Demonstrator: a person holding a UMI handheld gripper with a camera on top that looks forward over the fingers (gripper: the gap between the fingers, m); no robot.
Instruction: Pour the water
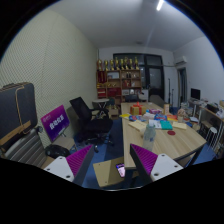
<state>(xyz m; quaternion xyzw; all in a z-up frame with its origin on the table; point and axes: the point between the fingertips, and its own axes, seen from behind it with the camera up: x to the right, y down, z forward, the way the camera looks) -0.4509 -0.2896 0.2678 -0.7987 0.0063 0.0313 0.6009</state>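
1. One long wooden desk (178, 140) runs away from the jaws, and its near end lies just ahead of them.
2. On the desk stands one pale translucent container (151, 131), likely a water jug or cup, well beyond the fingers. Around it lie several small coloured objects, too small to name or count.
3. One black office chair (92, 120) stands on the floor beside the desk, toward the back of the room.
4. One purple sign (56, 122) leans near the wall, beside a dark cabinet or screen (16, 108).
5. One shelf unit (121, 74) with red and yellow items fills the far wall.
6. One gripper (112, 166): two fingers, each with a magenta pad (142, 160) on its inner face.
7. The jaws stand wide apart, released, with nothing held and nothing touching either finger. Between them shows a small tan block (108, 174) that seems to belong to the tool or the desk edge; I cannot tell which.
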